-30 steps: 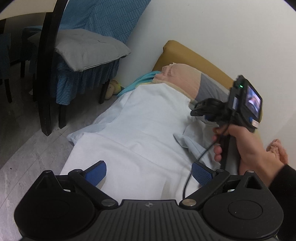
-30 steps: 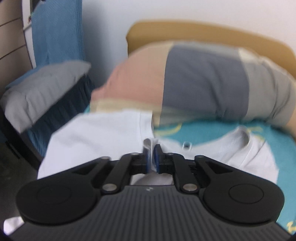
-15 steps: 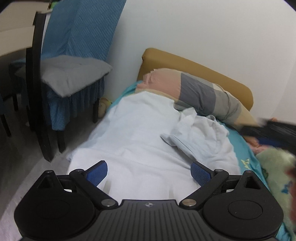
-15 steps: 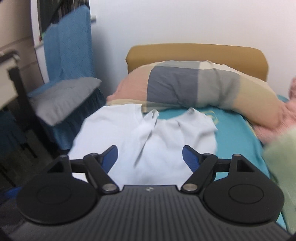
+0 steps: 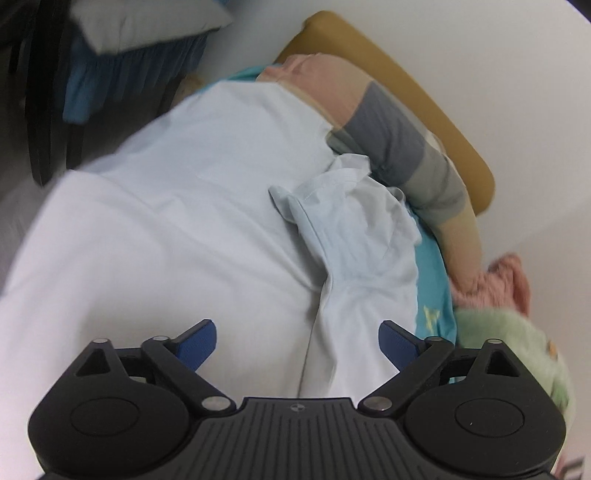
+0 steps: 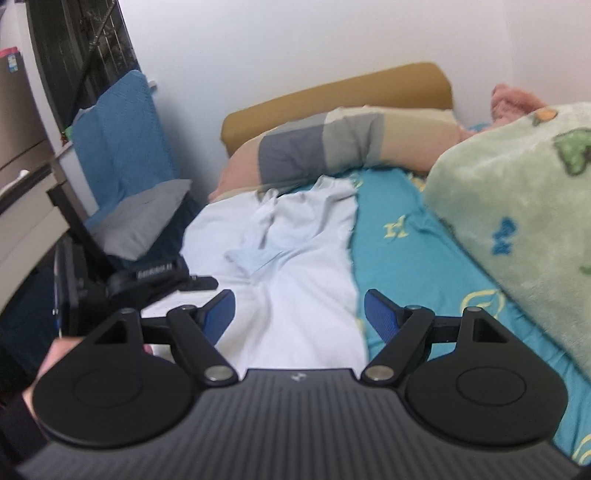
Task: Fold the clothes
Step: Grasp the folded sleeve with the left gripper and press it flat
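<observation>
From my left wrist camera I count one pale blue T-shirt (image 5: 177, 229) spread flat across the bed, with one sleeve (image 5: 332, 221) folded in over its body and rumpled near the collar. My left gripper (image 5: 297, 341) hangs over the shirt's lower part with its two blue pads (image 5: 197, 339) spread wide and nothing between them. Beyond the shirt lies one long pillow (image 5: 391, 140) in pink, grey and beige blocks, touching the shirt's top edge, and behind it one mustard headboard (image 5: 373, 62) against the white wall. At the right I see one pink fluffy cloth (image 5: 506, 280) and one green fleece blanket (image 5: 517, 343) beside a strip of teal sheet (image 5: 432, 280). One chair with a grey cushion (image 5: 147, 22) stands off the bed's far left corner. From my right wrist camera the same shirt (image 6: 295, 266) lies along the left half of the teal sheet (image 6: 413, 258); my right gripper (image 6: 299, 310) is above its near part, pads (image 6: 380, 312) wide apart, empty. The green blanket (image 6: 524, 206) bulks up on the right, covering that side of the sheet. My other hand (image 6: 55, 354) holds the left gripper's handle (image 6: 122, 284) at the left edge, in front of the chair's grey cushion (image 6: 144, 218) and blue cover (image 6: 118, 136).
</observation>
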`<state>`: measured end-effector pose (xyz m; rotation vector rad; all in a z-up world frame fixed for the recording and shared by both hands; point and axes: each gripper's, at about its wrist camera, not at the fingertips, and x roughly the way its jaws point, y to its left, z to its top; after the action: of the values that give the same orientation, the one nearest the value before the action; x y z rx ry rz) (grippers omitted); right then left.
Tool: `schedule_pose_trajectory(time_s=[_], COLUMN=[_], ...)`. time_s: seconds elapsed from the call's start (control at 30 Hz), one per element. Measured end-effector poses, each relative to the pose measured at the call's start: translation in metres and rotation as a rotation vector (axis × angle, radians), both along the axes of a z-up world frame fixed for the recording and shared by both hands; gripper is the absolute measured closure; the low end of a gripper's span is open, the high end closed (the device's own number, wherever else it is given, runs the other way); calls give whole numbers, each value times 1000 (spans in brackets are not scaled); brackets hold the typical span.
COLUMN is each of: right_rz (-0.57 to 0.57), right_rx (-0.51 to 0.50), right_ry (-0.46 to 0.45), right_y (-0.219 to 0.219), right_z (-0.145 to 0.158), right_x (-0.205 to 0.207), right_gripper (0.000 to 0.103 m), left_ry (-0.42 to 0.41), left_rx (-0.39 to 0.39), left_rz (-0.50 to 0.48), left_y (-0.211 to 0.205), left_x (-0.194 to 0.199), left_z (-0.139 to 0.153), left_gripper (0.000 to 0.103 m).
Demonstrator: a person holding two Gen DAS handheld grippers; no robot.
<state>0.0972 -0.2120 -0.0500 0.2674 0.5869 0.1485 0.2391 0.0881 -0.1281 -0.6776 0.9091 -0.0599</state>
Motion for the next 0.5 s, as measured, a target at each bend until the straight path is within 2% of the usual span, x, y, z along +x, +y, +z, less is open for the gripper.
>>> schedule_pose_trajectory(time_s=[0.1, 0.23, 0.33, 0.37, 0.4, 0.43, 0.47, 0.5], right_rz=[-33, -52, -66, -71, -79, -88, -96, -99], right_rx=[11, 54, 98, 102, 101, 97, 93, 92], right_ry=[-19, 19, 51, 56, 59, 58, 58, 62], right_y=[-10, -22, -31, -32, -33, -34, -35, -35], right_z=[-7, -23, -34, -38, -41, -44, -47, -50], right_x=[8, 23, 36, 41, 46, 51, 55, 59], right_gripper=[25, 25, 25, 25, 25, 25, 25, 25], left_ry=[12, -9, -45, -72, -94, -86, -79, -73], left_rx=[-27, -35, -25, 7, 41, 76, 112, 142], left_rz=[71, 142, 170, 148, 126, 112, 98, 89], left_y=[-2, -8, -15, -21, -26, -32, -38, -42], left_x=[31, 69, 96, 104, 112, 117, 123, 126], left_z=[-12, -25, -33, -33, -33, -34, -35, -36], left_gripper=[16, 21, 29, 35, 53, 62, 84, 93])
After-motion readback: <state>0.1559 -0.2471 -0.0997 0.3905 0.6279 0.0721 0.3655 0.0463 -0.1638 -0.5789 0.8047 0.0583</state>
